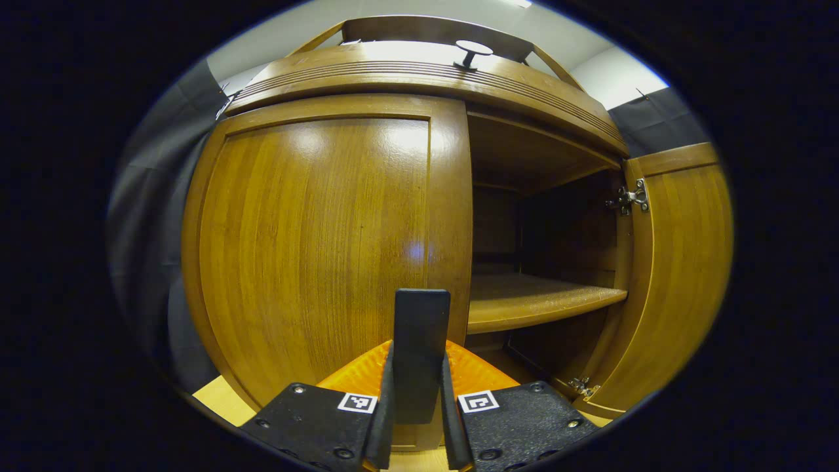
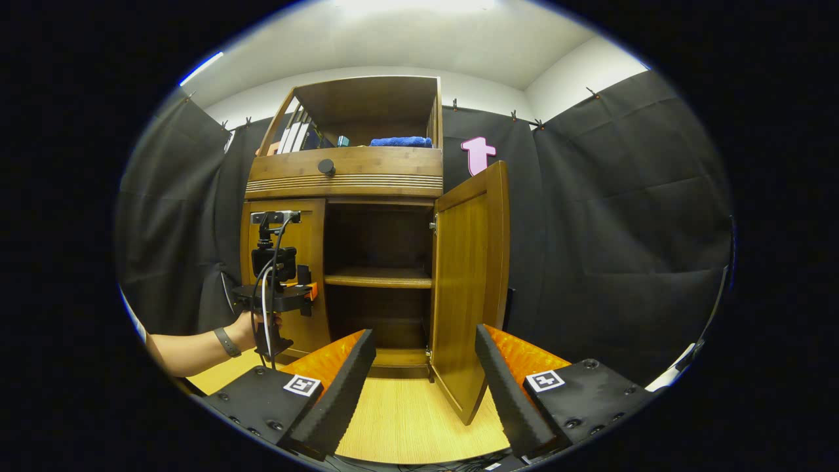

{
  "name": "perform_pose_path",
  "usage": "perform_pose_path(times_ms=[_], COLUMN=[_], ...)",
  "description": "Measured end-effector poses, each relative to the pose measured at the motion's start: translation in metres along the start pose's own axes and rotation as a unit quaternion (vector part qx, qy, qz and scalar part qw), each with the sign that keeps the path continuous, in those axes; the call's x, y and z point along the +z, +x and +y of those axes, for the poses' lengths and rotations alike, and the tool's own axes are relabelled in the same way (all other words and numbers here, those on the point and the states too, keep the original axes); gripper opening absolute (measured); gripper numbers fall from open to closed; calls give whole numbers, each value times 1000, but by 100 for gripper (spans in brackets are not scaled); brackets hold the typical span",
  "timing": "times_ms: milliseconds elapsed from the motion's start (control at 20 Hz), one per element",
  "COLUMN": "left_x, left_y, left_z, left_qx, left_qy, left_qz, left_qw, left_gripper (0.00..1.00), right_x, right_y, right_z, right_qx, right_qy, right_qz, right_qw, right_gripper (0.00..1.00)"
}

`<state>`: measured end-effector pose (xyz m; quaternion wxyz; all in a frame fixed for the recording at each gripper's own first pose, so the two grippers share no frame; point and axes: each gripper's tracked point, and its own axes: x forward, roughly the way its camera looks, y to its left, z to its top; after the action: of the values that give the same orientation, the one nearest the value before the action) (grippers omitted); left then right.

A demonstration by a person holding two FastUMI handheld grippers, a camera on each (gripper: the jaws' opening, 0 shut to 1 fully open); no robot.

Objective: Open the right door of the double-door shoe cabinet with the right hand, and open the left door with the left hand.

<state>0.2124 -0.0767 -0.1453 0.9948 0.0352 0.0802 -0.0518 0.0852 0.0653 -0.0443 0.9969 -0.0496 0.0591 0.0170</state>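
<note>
The wooden shoe cabinet (image 2: 347, 180) stands ahead. Its left door (image 1: 314, 249) is flush with the frame. Its right door (image 2: 468, 288) is swung out wide, baring an inner shelf (image 1: 531, 298). My left gripper (image 1: 418, 357) is right at the left door's inner edge, shut on that door's black handle (image 1: 421, 314), which stands upright between the two fingers. In the right gripper view, a hand (image 2: 252, 328) holds that left gripper (image 2: 305, 288) against the left door. My right gripper (image 2: 426, 367) hangs back from the cabinet, open and holding nothing, facing the open door's edge.
A drawer with a round black knob (image 2: 326, 166) runs above the doors. The open top shelf holds books (image 2: 295, 137) and a blue cloth (image 2: 400, 141). Light wooden floor (image 2: 406, 413) lies in front. Black cloth walls close both sides.
</note>
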Motion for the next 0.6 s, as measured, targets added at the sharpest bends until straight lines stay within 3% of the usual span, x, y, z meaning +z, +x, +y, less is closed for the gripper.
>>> perform_pose_path(times_ms=[100,550,600], left_x=[-2,3,5], left_y=[-2,-64,-75], left_z=[-2,6,9], left_qx=[-12,-32,-30], left_qy=[-4,17,21], left_qz=[16,17,22], left_qw=[1000,999,999], left_gripper=[22,22,20], right_x=[-1,-3,-2], right_y=[-1,-7,-7], right_z=[2,-1,0], right_qx=[2,1,3], right_qy=[2,30,30], right_qz=[1,-6,-8], right_qw=[1000,1000,1000], right_gripper=[99,98,94])
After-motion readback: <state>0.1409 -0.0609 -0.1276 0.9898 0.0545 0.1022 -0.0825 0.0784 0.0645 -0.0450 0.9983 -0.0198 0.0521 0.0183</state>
